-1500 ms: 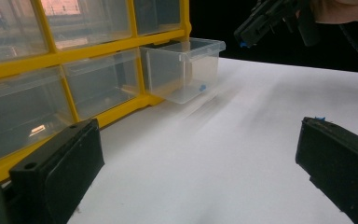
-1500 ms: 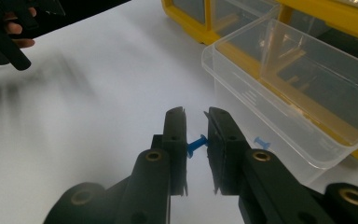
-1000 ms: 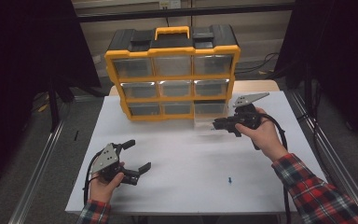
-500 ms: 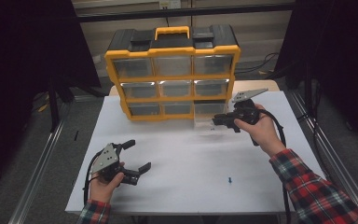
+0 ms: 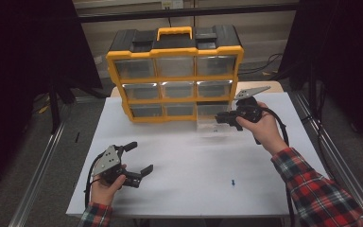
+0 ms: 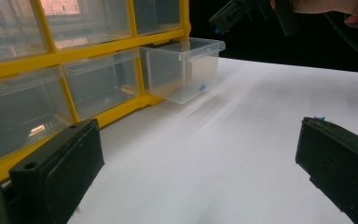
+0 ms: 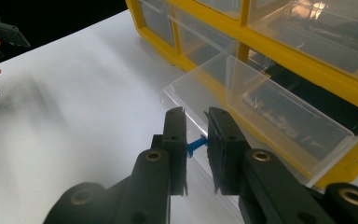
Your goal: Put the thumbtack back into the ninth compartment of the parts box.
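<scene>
Left gripper (image 5: pixel 139 158): near edge of the table, left of middle; jaws wide, nothing between them, idle.
Loose blue pin (image 5: pixel 233 182): lies on the white table (image 5: pixel 194 156) toward the near edge, right of middle, well apart from both grippers.
Right gripper (image 7: pixel 196 140): toward the far right of the table, held above the open drawer; jaws narrow, pinching a small blue pin (image 7: pixel 196 143) between the pads.
Open drawer (image 7: pixel 261 112): clear plastic, pulled out of the bottom right bay of the organiser, front lip just under the gripper tips; another blue piece (image 6: pixel 202 87) shows inside it in the left gripper view.
Organiser (image 5: pixel 175 75): yellow frame, clear drawers in three rows, black top with a yellow handle; stands at the far edge of the table.
Risk: the held pin sits near the drawer's front lip; released here, it could strike the rim and bounce onto the table.
Risk: the pin is gripped by its tip only, so a tilt of the hand could let it slip.
Obstruction: none between gripper and drawer; the yellow frame above the drawer limits how far in the jaws can go.
</scene>
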{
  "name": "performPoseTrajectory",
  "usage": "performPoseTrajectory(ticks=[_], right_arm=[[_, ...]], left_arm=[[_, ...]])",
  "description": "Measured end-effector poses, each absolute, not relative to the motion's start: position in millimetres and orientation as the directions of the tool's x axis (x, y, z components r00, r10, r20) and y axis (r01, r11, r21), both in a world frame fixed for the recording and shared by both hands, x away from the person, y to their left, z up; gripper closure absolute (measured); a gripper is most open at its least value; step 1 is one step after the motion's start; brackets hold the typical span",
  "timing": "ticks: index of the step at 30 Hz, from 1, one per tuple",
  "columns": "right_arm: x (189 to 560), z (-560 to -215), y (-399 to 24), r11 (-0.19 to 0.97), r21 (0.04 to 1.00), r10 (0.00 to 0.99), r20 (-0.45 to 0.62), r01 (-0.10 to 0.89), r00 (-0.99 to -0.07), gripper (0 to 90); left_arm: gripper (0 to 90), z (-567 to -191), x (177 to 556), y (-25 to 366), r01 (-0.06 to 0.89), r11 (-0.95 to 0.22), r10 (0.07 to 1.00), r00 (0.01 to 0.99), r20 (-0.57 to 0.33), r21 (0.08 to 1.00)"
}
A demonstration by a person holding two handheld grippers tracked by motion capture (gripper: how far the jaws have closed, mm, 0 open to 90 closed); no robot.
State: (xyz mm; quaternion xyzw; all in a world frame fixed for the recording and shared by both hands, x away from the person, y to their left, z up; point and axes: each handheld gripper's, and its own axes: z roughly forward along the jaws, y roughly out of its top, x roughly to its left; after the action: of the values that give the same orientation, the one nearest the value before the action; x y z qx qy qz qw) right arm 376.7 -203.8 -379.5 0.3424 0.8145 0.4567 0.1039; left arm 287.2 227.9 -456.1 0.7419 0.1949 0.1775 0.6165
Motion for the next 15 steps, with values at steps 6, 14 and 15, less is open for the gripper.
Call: performPoseTrajectory(ticks=[6, 14, 15], right_arm=[[380, -379, -201, 0.355, 0.810, 0.657, 0.140, 0.467, -0.741, 78.9], [387, -379, -200, 0.347, 0.811, 0.671, 0.136, 0.471, -0.729, 78.9], [388, -379, -200, 0.341, 0.812, 0.668, 0.145, 0.473, -0.730, 78.9]], left_arm=[[0.5, -456, 287, 228, 0.073, -0.163, 0.511, 0.859, 0.022, 0.984], [0.5, -456, 287, 228, 0.068, -0.162, 0.506, 0.862, 0.023, 0.984], [0.5, -456, 287, 228, 0.069, -0.163, 0.507, 0.862, 0.023, 0.984]])
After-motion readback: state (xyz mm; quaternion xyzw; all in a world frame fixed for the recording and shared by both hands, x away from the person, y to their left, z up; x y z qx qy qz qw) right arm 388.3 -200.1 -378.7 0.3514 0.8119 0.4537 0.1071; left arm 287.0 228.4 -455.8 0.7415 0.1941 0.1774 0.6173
